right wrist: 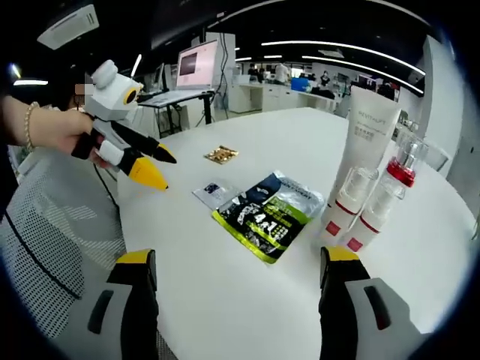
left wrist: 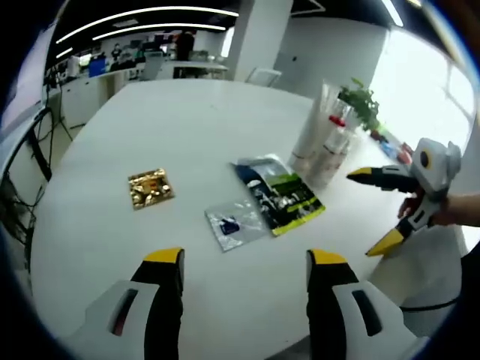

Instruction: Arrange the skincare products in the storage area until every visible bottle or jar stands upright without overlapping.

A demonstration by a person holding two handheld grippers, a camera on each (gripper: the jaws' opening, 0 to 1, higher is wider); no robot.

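Observation:
A tall white tube (right wrist: pixel 366 131) stands upright on the round white table (right wrist: pixel 247 307), with two small pump bottles (right wrist: pixel 379 206) with red collars upright just in front of it. The tube (left wrist: pixel 313 124) and the bottles (left wrist: pixel 332 154) also stand at the table's right side in the left gripper view. A green-and-black sachet (left wrist: pixel 283 196) lies flat beside them, and it shows again as the sachet (right wrist: pixel 264 215). My left gripper (left wrist: pixel 245 259) is open above the near table edge, holding nothing. My right gripper (right wrist: pixel 238 256) is open and holds nothing too. Each gripper appears in the other's view: right gripper (left wrist: pixel 375 210), left gripper (right wrist: pixel 157 169).
A small clear sachet (left wrist: pixel 234 223) and a gold packet (left wrist: pixel 150 187) lie flat left of the green sachet. A potted plant (left wrist: pixel 360 101) stands behind the tube. A mesh chair (right wrist: pixel 45 225) is at the table's edge. A desk with a screen (right wrist: pixel 196 67) is beyond.

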